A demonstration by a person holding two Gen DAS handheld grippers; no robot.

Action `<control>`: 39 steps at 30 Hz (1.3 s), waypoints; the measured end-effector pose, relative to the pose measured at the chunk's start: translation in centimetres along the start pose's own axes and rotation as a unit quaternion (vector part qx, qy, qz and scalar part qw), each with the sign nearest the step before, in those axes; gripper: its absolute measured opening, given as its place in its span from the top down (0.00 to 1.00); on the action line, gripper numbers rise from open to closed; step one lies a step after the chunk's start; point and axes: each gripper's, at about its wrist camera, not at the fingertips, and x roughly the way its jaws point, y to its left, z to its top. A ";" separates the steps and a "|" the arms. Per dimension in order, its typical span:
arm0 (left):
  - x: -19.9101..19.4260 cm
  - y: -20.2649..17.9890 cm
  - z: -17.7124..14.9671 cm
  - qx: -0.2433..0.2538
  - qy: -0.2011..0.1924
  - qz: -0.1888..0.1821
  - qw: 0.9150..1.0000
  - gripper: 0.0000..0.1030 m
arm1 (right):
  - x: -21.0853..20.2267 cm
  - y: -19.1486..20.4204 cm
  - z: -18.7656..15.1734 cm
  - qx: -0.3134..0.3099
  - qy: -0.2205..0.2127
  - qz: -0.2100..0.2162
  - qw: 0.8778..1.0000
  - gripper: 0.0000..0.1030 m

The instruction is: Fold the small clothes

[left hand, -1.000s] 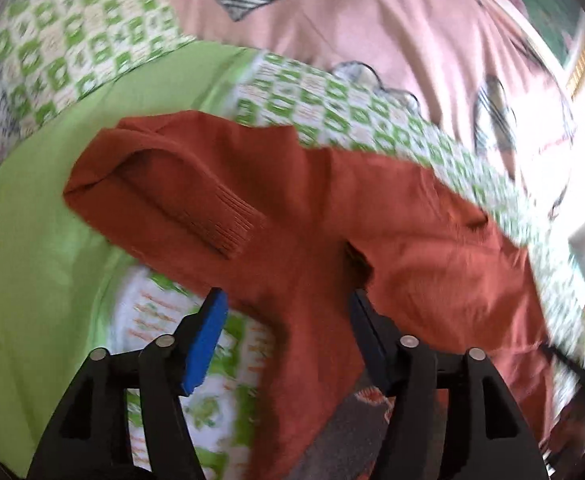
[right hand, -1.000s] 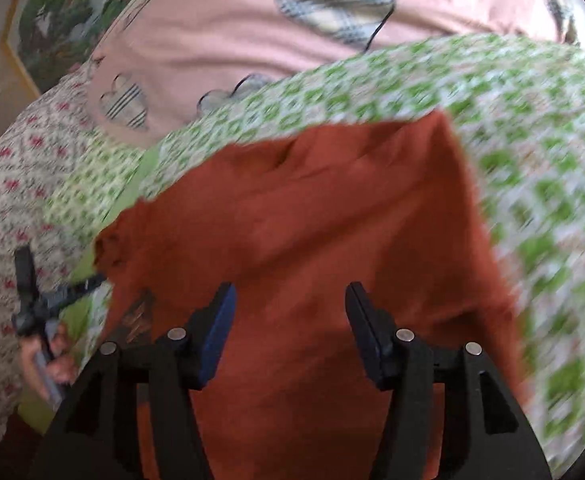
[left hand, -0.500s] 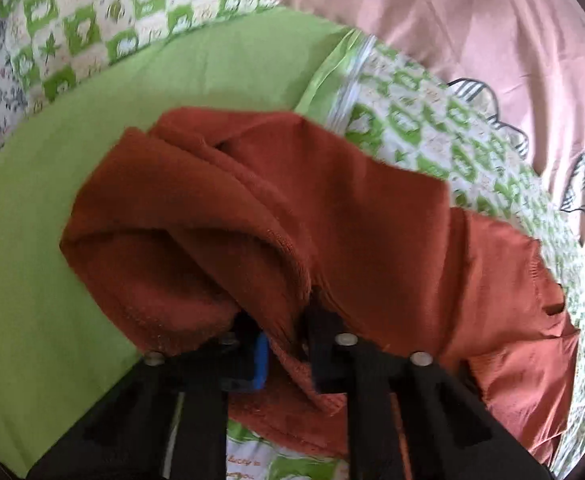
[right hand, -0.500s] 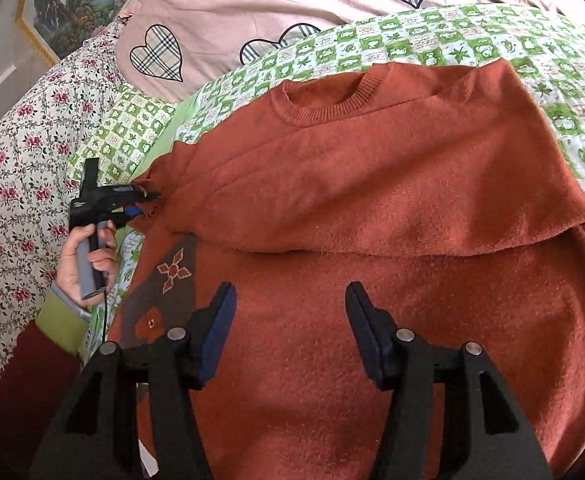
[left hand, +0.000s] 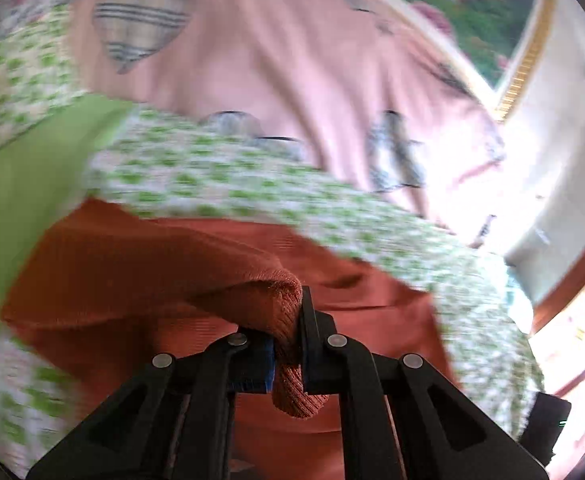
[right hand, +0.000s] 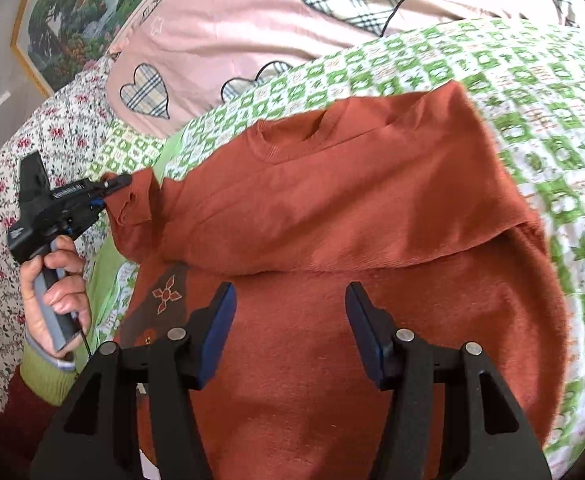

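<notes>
No legible text anywhere.

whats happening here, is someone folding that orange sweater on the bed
Yes. A person is folding a rust-orange sweater on a bed with a green checked quilt, a handheld gripper in each hand. The left gripper is shut on the ribbed cuff of a sleeve, lifted off the quilt. The right gripper hangs open over the sweater's lower body, holding nothing. The top part already lies folded down, with the neckline on top.
</notes>
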 end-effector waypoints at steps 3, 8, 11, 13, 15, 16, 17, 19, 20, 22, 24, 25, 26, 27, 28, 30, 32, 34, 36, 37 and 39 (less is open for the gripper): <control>2.0 -4.0 -1.0 0.013 0.005 -0.038 0.999 0.93 | -1.1 -1.4 -0.2 0.013 -0.012 -0.015 1.000 0.44; 6.9 -8.4 -3.4 0.011 0.045 -0.092 0.995 0.93 | -2.9 -4.1 -0.9 0.042 -0.026 -0.031 0.998 0.44; 9.4 -10.3 -5.2 0.025 0.061 -0.099 0.993 0.93 | -3.6 -5.4 -1.2 0.054 -0.031 -0.042 0.997 0.44; 11.4 -11.3 -6.1 0.037 0.077 -0.100 0.991 0.93 | -4.0 -6.2 -1.4 0.063 -0.034 -0.047 0.996 0.44; 12.9 -11.7 -7.2 0.043 0.101 -0.095 0.989 0.92 | -4.3 -6.6 -1.5 0.068 -0.036 -0.050 0.996 0.44; 13.6 -11.6 -7.8 0.044 0.115 -0.094 0.988 0.92 | -4.5 -6.9 -1.4 0.071 -0.038 -0.051 0.995 0.44; 13.9 -11.4 -8.3 0.043 0.125 -0.096 0.987 0.90 | -4.7 -7.0 -1.3 0.073 -0.040 -0.052 0.995 0.44; 14.3 -10.8 -9.4 0.038 0.159 -0.098 0.982 0.79 | -5.1 -6.9 -1.0 0.072 -0.046 -0.054 0.995 0.44; 14.3 -10.6 -9.8 0.038 0.167 -0.099 0.980 0.75 | -5.3 -7.0 -1.0 0.071 -0.047 -0.054 0.995 0.44; 13.2 -10.0 -10.8 0.047 0.185 -0.095 0.977 0.56 | -5.3 -6.7 -0.3 0.070 -0.050 -0.048 0.995 0.44; 11.3 -9.3 -11.4 0.063 0.183 -0.083 0.978 0.54 | -4.8 -6.1 0.3 0.063 -0.050 -0.043 0.996 0.44; 10.0 -8.5 -11.8 0.072 0.183 -0.078 0.977 0.53 | -4.4 -5.7 0.7 0.056 -0.048 -0.039 0.997 0.44; 9.1 -8.0 -12.0 0.075 0.183 -0.076 0.977 0.52 | -4.1 -5.3 0.9 0.050 -0.045 -0.037 0.997 0.44; 8.0 -7.2 -12.1 0.077 0.180 -0.070 0.978 0.52 | -3.5 -4.9 1.2 0.044 -0.041 -0.031 0.998 0.44; 6.5 -6.0 -12.1 0.080 0.174 -0.057 0.980 0.52 | -2.7 -4.5 1.6 0.043 -0.033 -0.017 0.998 0.44; 4.0 -3.8 -11.8 0.089 0.156 -0.025 0.983 0.51 | -1.5 -3.6 2.2 0.031 -0.022 -0.014 0.999 0.44; 1.9 -1.3 -11.2 0.103 0.134 0.030 0.985 0.48 | 0.0 -2.5 2.8 0.002 -0.007 -0.032 0.999 0.44; 0.0 1.3 -10.5 0.108 0.112 0.083 0.984 0.48 | 1.6 -1.7 3.5 -0.022 0.008 -0.046 0.999 0.44; -1.3 4.2 -9.5 0.099 0.096 0.130 0.982 0.48 | 3.0 -1.4 4.2 -0.040 0.018 -0.057 0.997 0.44; -1.9 5.7 -9.0 0.092 0.090 0.149 0.980 0.47 | 4.0 -1.1 4.8 -0.053 0.025 -0.066 0.996 0.44; -2.3 8.3 -8.3 0.074 0.090 0.183 0.976 0.47 | 5.7 -1.0 5.7 -0.064 0.044 -0.065 0.995 0.44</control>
